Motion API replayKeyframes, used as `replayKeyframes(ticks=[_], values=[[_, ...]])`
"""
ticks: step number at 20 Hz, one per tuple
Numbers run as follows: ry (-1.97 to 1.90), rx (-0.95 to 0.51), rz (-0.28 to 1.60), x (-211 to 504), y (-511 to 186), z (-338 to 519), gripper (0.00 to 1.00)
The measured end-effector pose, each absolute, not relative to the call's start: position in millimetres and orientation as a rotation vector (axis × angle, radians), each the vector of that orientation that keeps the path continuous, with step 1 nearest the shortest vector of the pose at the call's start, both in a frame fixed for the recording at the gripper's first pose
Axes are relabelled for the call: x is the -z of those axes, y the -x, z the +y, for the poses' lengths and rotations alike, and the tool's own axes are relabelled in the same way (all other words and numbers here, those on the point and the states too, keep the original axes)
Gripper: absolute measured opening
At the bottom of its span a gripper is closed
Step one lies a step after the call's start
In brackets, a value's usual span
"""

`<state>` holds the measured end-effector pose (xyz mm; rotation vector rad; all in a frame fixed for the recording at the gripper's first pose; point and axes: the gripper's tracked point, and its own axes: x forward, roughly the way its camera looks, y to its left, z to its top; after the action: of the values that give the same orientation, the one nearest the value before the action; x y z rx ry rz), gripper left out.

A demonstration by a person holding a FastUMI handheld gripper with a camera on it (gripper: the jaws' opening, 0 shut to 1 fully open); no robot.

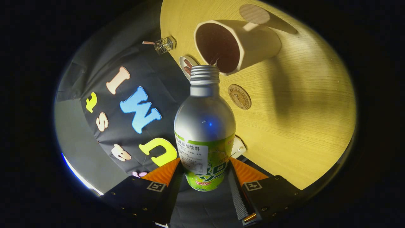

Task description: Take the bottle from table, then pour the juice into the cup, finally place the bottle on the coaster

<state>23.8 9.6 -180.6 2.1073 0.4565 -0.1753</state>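
Tipping the bottle (204,126), the gripper (205,177) clamps it between both fingers so its open mouth reaches the cup (235,44) beyond, for pouring.

Tongs (204,177): I see both fingers pressed against the bottle's labelled lower body, one on each side.
Bottle (205,126): silver, uncapped, its threaded mouth at the rim of the cup.
Cup (235,46): pale outside, dark inside, opening facing the bottle.
Coaster (239,96): round, on the tabletop (300,126), just beside the bottle neck.
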Motion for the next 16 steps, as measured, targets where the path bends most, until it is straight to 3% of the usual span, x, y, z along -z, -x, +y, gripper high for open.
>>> replayKeyframes(ticks=[16], values=[[-1.803,0.221,0.495,217,-15,17,0.74]])
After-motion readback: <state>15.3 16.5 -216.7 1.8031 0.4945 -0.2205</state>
